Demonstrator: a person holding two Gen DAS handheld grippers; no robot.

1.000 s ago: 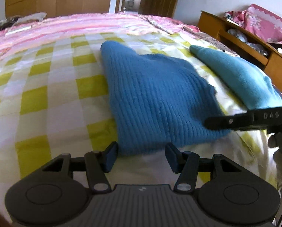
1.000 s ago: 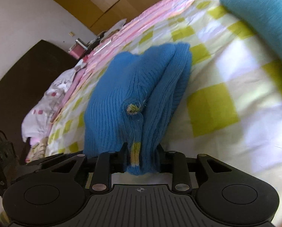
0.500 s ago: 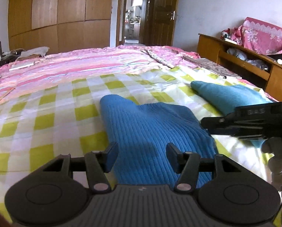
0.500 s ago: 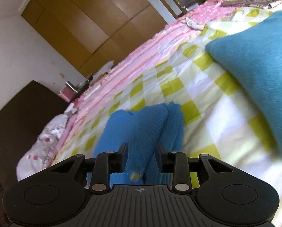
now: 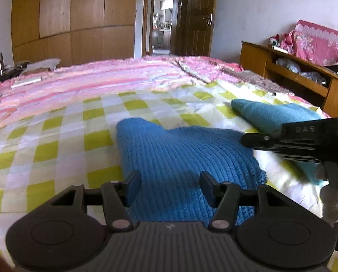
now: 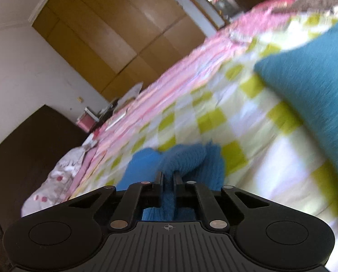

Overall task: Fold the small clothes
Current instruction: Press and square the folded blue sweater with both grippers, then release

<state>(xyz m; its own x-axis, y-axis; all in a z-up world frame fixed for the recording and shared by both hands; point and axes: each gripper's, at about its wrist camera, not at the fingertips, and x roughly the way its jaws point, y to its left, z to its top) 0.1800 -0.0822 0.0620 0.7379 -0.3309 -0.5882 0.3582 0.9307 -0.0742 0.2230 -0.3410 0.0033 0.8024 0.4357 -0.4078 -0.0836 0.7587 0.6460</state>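
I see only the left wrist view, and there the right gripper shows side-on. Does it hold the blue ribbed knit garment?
Observer: Yes. In the right wrist view the right gripper is shut on a fold of the blue ribbed knit garment.
Operator: Is that fold flat?
Observer: No, it bunches into a hump just beyond the fingers.
Operator: Does the teal knit garment touch it?
Observer: No. The teal knit garment lies to the right, with yellow-checked bedsheet showing between them.
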